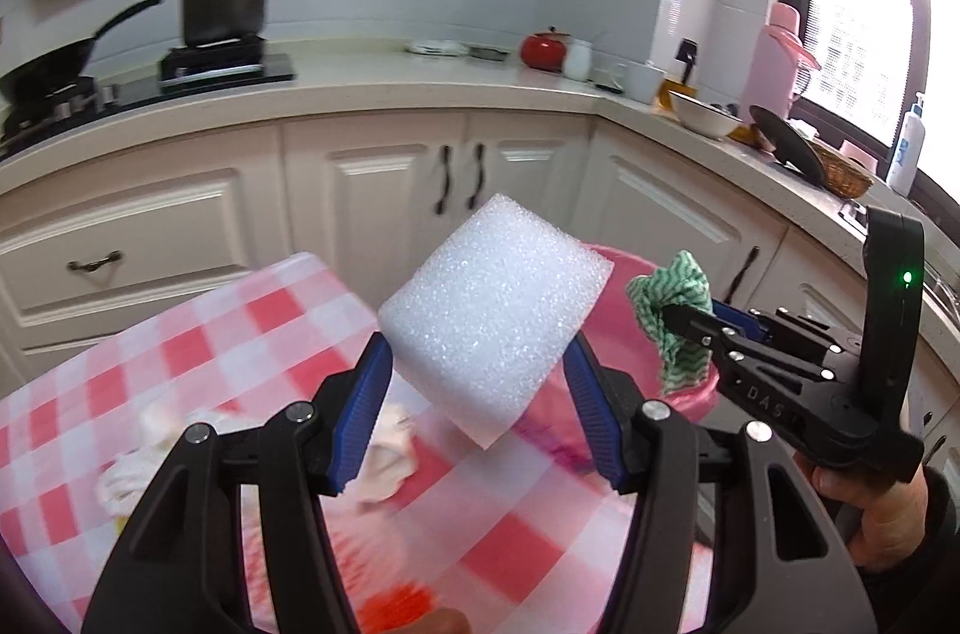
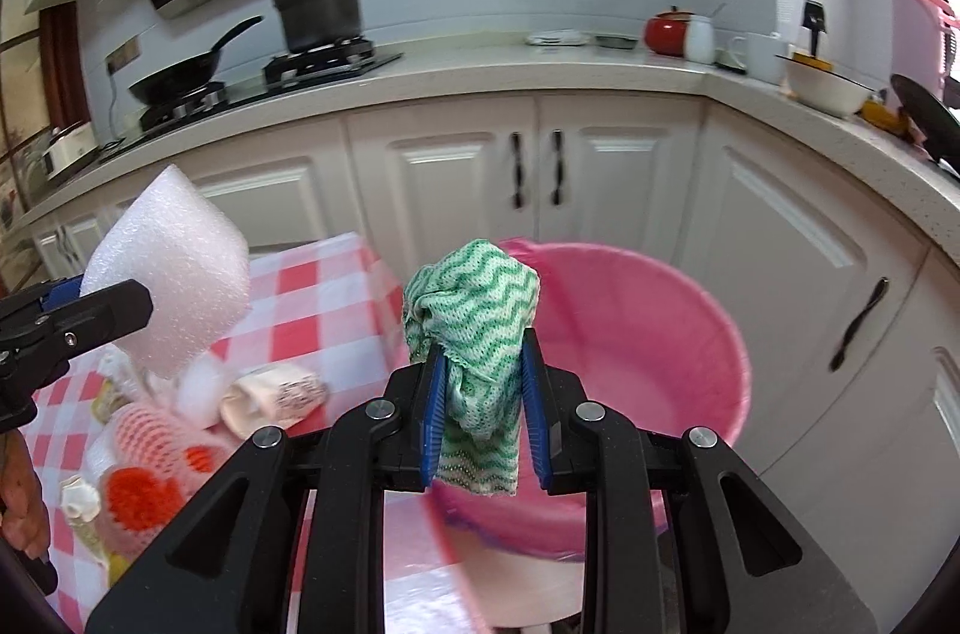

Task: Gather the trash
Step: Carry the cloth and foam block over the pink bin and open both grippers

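Note:
My left gripper (image 1: 477, 352) is shut on a white foam block (image 1: 495, 316) and holds it above the red-and-white checked table (image 1: 180, 334). The block also shows at the left of the right wrist view (image 2: 171, 268). My right gripper (image 2: 483, 358) is shut on a crumpled green-and-white cloth (image 2: 474, 316), held over the near rim of a pink trash bin (image 2: 648, 334). In the left wrist view the right gripper (image 1: 678, 319) and the cloth (image 1: 672, 298) hang over the bin (image 1: 618, 328), to the right of the foam.
More trash lies on the table: crumpled paper (image 2: 273, 397), red-and-white net wrap (image 2: 150, 460) and white tissue (image 1: 150, 454). White cabinets (image 2: 456, 172) stand behind. The counter carries a stove with a pot (image 2: 321, 9) and a pan (image 2: 180, 75), and bowls (image 2: 822, 84).

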`<state>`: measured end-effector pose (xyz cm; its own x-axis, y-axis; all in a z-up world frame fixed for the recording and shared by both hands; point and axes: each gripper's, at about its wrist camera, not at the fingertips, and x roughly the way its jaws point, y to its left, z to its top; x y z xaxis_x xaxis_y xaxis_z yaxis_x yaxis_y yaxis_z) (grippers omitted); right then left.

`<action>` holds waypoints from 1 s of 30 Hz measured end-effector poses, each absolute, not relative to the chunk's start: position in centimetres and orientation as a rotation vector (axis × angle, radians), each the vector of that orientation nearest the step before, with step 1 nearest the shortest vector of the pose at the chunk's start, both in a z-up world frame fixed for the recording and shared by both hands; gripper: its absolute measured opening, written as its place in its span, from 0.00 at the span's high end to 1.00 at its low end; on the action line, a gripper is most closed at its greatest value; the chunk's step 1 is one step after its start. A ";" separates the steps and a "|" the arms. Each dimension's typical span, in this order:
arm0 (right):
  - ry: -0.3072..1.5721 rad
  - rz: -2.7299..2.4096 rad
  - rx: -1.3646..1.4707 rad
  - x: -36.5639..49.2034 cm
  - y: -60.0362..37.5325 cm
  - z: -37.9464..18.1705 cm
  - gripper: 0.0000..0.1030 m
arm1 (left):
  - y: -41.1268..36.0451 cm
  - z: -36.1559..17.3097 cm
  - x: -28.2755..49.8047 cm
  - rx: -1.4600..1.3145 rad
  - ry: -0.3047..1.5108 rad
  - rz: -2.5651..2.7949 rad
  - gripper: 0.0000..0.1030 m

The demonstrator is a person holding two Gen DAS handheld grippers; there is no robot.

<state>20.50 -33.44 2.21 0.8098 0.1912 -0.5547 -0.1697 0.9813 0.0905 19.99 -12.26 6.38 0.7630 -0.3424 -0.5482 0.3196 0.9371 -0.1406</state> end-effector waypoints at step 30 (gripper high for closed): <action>0.627 0.067 0.111 24.6 -39.9 -0.4 0.49 | -19.6 3.6 27.4 -0.079 0.711 -0.428 0.26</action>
